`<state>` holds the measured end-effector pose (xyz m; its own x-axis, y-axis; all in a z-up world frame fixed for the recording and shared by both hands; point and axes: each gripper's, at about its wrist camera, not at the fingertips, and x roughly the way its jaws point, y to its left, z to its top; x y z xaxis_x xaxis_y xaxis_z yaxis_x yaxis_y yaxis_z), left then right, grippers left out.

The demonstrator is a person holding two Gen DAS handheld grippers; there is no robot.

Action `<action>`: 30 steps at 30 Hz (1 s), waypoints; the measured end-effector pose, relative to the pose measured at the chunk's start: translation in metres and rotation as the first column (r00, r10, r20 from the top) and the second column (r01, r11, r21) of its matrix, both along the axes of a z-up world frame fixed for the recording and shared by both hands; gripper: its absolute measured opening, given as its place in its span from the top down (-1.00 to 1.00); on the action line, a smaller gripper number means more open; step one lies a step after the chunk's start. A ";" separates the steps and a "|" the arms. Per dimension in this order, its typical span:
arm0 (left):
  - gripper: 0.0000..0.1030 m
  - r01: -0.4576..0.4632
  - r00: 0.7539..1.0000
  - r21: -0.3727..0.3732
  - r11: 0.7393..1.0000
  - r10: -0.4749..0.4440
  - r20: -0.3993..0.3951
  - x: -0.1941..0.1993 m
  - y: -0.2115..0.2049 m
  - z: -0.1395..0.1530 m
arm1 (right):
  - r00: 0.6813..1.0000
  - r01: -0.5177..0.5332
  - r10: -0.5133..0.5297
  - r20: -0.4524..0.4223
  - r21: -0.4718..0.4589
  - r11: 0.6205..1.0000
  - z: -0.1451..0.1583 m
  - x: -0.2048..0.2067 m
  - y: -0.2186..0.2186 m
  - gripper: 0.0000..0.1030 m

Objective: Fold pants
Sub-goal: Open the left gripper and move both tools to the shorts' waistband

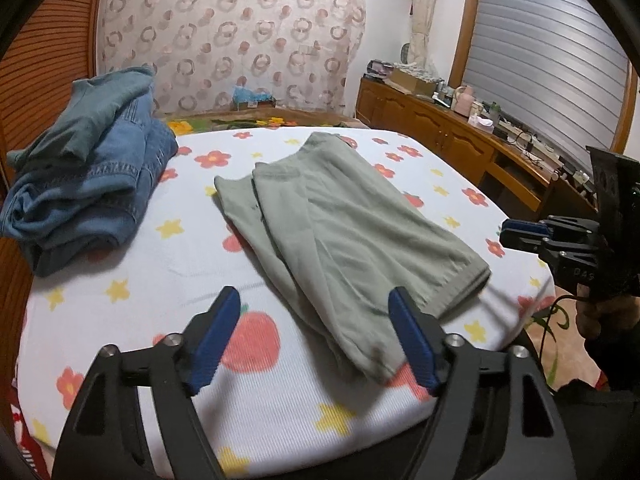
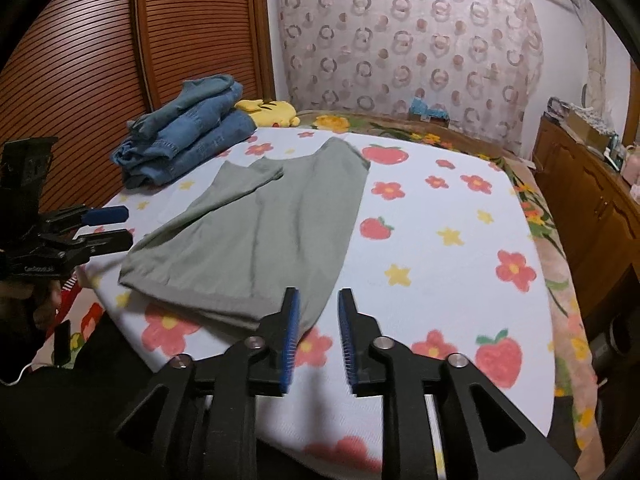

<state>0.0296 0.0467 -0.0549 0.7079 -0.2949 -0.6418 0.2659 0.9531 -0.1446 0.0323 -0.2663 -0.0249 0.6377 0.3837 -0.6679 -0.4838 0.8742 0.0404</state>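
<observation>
Hovering above the folded green pants (image 1: 352, 220), left tool (image 1: 314, 340) wide, right tool (image 2: 318, 340) narrowly parted, both seemingly empty.

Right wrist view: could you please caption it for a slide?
Open right claw above the folded green pants on a floral sheet.

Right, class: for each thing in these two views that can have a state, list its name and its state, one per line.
green pants: folded, lying flat on the bed, held by neither gripper.
denim pile: loosely folded and stacked, apart from the pants.
left gripper: open wide, empty.
right gripper: partly open, empty.
flowered sheet: spread smooth.
</observation>
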 end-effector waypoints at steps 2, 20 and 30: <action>-0.51 -0.007 1.000 0.002 1.000 0.007 0.005 0.008 0.000 0.002 | 1.000 -0.010 0.010 0.008 0.005 1.000 0.001 0.008 0.004 0.37; -0.18 0.072 0.996 0.069 0.995 -0.068 -0.062 0.107 -0.022 0.003 | 0.993 -0.111 0.110 -0.037 -0.024 0.994 -0.031 0.101 0.043 0.35; 0.22 0.097 0.989 0.107 0.990 -0.084 -0.120 0.161 -0.042 -0.008 | 0.989 -0.101 0.099 -0.106 -0.017 0.995 -0.044 0.133 0.045 0.35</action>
<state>0.1910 0.0043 -0.0633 0.6010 -0.2764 -0.7499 0.3400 0.9376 -0.0731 0.1654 -0.2210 -0.0687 0.5228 0.4261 -0.7383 -0.5627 0.8231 0.0765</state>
